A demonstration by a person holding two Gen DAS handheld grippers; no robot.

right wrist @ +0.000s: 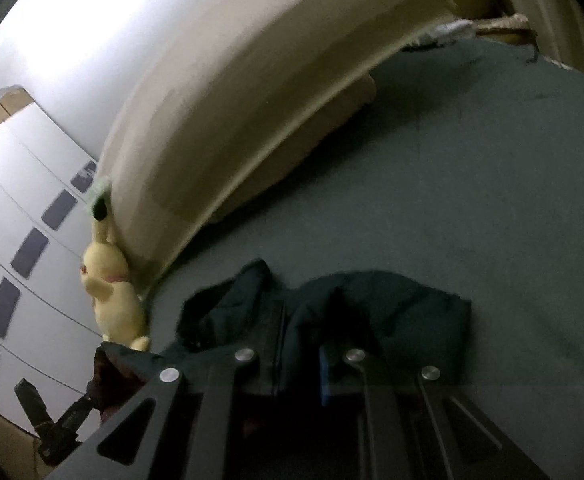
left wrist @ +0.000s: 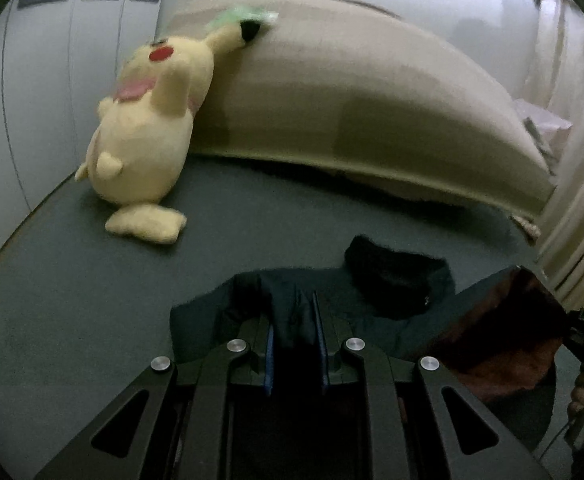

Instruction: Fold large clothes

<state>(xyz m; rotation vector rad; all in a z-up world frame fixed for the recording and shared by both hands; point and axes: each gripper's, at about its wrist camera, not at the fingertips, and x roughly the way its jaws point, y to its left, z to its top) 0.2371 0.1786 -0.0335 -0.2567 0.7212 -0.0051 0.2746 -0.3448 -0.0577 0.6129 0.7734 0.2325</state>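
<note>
Dark garment (left wrist: pixel 396 320), crumpled on grey bed sheet (left wrist: pixel 92 300). Left gripper (left wrist: pixel 295 332): nearly closed, clamping a fold. Right gripper (right wrist: pixel 300 356): likewise pinching cloth.

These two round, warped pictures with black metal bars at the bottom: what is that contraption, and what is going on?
There is no robot here. A person carries a hand-held claw in each hand, and each claw has a wide-angle camera looking along its two fingers, hence the warping. One picture is from the left claw, the other from the right claw. Both claws are shut on the same dark garment, which lies on a grey-green bed sheet. A yellow plush toy leans against the beige headboard. The garment's exact type is too dark to tell.
</note>
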